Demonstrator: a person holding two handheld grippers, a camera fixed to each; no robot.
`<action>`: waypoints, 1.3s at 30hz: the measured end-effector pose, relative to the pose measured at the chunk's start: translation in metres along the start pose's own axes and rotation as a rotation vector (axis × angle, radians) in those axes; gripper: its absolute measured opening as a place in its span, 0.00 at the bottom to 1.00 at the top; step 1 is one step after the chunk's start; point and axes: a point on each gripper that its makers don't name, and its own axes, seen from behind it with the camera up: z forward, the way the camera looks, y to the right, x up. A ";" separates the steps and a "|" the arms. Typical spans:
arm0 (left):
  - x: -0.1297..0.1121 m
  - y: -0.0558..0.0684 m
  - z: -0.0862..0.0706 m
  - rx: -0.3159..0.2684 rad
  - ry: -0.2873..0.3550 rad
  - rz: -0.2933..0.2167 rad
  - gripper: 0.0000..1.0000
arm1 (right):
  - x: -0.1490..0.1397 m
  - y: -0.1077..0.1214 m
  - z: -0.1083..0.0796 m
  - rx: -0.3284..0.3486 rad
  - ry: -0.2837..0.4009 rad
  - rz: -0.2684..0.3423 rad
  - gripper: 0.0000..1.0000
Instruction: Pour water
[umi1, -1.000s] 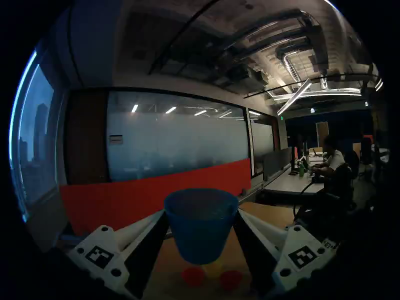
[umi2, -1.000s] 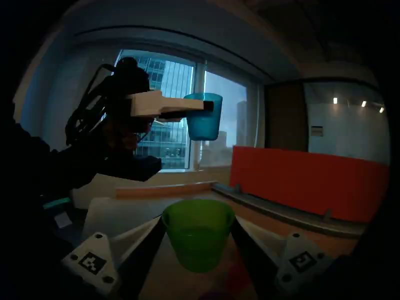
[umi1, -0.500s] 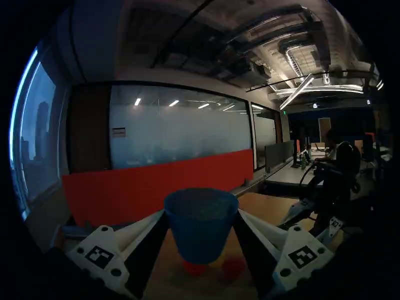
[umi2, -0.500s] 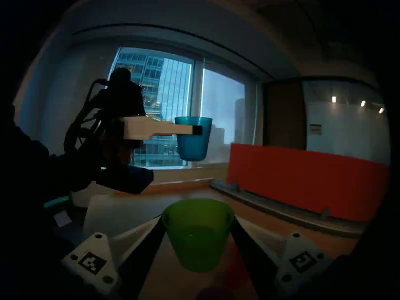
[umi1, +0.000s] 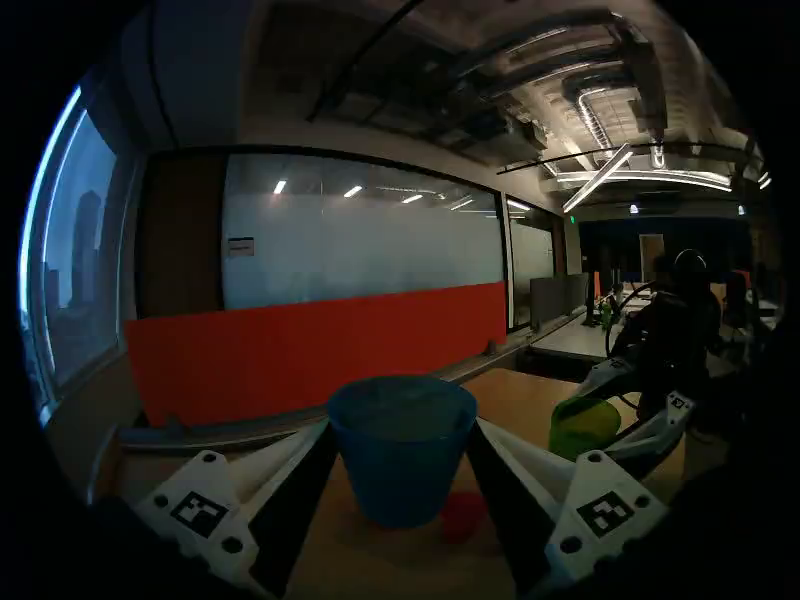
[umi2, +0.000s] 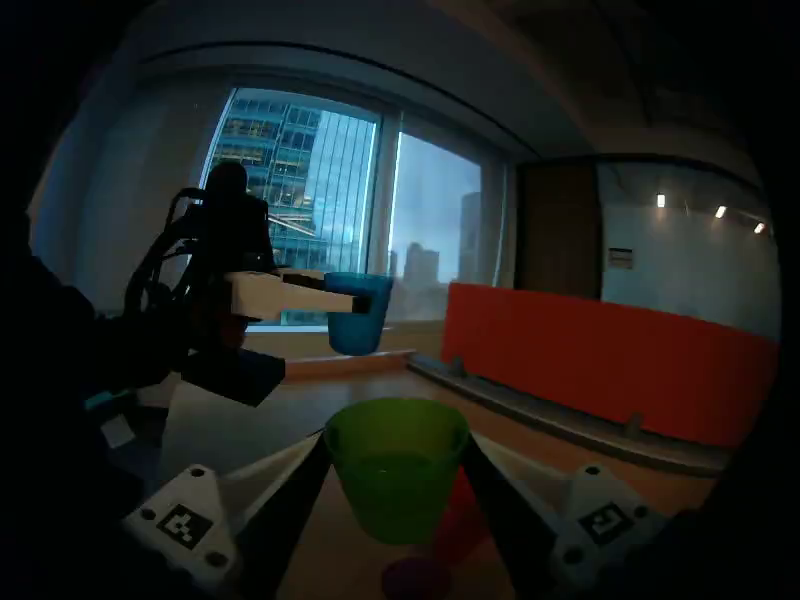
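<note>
Your left claw (umi1: 402, 432) grips the blue cup (umi1: 402, 475), lower centre; your right claw (umi2: 397, 445) grips the green cup (umi2: 397, 490), lower centre. The cups are apart — tip now and water likely hits the desk (umi1: 380, 565).

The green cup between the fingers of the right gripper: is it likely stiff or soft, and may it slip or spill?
The green cup looks like thin translucent plastic, so probably light and squeezable. Its tapered walls might slide between the fingers. A liquid line seems visible inside; tilting could spill.
</note>
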 end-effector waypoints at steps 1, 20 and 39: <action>-0.002 0.000 0.000 -0.001 -0.001 -0.001 0.85 | 0.000 0.000 -0.001 -0.001 0.000 0.000 0.91; -0.041 0.012 -0.002 -0.015 -0.037 -0.010 0.85 | -0.003 0.015 -0.018 -0.040 -0.010 0.009 0.91; -0.068 0.021 -0.005 -0.021 -0.040 -0.009 0.86 | -0.010 0.048 -0.043 -0.116 -0.033 0.018 0.91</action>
